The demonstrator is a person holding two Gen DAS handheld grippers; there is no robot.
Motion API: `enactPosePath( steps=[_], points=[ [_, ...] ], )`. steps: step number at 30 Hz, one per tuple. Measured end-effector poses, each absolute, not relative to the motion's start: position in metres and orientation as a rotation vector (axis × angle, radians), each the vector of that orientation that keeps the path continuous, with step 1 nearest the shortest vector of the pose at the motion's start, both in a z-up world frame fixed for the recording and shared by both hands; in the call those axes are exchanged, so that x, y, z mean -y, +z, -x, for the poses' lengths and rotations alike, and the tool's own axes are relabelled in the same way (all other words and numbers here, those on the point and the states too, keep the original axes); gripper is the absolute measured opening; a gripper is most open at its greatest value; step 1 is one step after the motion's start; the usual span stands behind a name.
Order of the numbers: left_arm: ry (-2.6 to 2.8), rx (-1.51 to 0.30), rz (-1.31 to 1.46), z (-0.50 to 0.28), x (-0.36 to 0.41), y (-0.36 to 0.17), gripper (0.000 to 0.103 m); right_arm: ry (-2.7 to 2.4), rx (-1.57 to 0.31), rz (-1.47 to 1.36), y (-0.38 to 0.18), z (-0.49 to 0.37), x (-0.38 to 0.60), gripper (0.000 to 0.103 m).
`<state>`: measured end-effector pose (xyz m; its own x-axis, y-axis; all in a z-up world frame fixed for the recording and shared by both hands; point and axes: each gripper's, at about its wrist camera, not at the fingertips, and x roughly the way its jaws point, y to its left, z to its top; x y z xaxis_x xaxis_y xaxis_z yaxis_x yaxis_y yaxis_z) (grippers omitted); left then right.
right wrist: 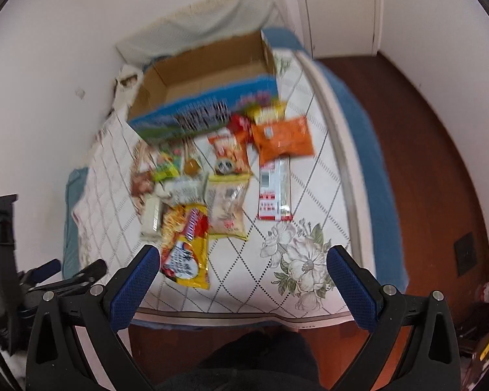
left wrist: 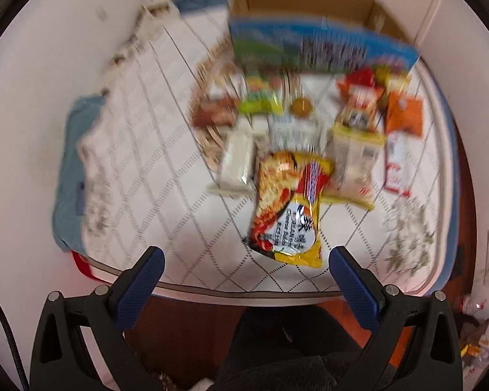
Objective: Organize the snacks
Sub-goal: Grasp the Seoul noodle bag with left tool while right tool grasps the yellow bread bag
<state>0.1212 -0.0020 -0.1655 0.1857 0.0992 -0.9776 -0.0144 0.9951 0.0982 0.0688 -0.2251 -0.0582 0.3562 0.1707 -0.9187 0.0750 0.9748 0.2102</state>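
On a white quilted mattress [right wrist: 309, 176] with a grey diamond pattern, a cluster of snack packets lies just near of an open brown cardboard box [right wrist: 208, 75] with a blue printed front. The yellow-and-red instant noodle packet [left wrist: 290, 208] sits nearest, a white-and-red flat packet [right wrist: 274, 192] to its right and an orange foil bag [right wrist: 285, 138] farther back. The left gripper [left wrist: 244, 257] and right gripper [right wrist: 244, 257], blue-padded, hover over the near edge, jaws spread wide and holding nothing.

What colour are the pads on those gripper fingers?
Dark blue textured finger pads on black arms, clearest in the right wrist view.
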Motion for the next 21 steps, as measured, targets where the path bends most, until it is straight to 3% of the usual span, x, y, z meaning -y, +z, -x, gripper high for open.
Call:
enactPosePath(
  steps=[3,10,11,12,13,21],
  points=[
    [0.054,-1.467,-0.069,-0.143,0.006,-0.208,0.103,0.087,-1.275,-0.239,-0.1,-0.09,0.226,0.102],
    [-0.076,-1.574,-0.1,-0.192,0.023,-0.286,0.102,0.072,-1.375,-0.264,-0.166,-0.131,0.214,0.084],
    [-0.104,-1.586,-0.111,-0.196,0.027,-0.294,0.1,0.063,-1.386,-0.262,-0.169,-0.135,0.211,0.084],
    [-0.135,-1.6,-0.134,-0.199,0.033,-0.303,0.084,0.051,-1.392,-0.257,-0.174,-0.14,0.205,0.084],
    [-0.159,-1.613,-0.148,-0.2,0.037,-0.31,0.08,0.045,-1.395,-0.255,-0.177,-0.144,0.2,0.084],
    [-0.127,-1.574,-0.044,-0.193,-0.007,-0.3,0.075,-0.023,-1.438,-0.205,-0.213,-0.187,0.15,0.084]
  ],
)
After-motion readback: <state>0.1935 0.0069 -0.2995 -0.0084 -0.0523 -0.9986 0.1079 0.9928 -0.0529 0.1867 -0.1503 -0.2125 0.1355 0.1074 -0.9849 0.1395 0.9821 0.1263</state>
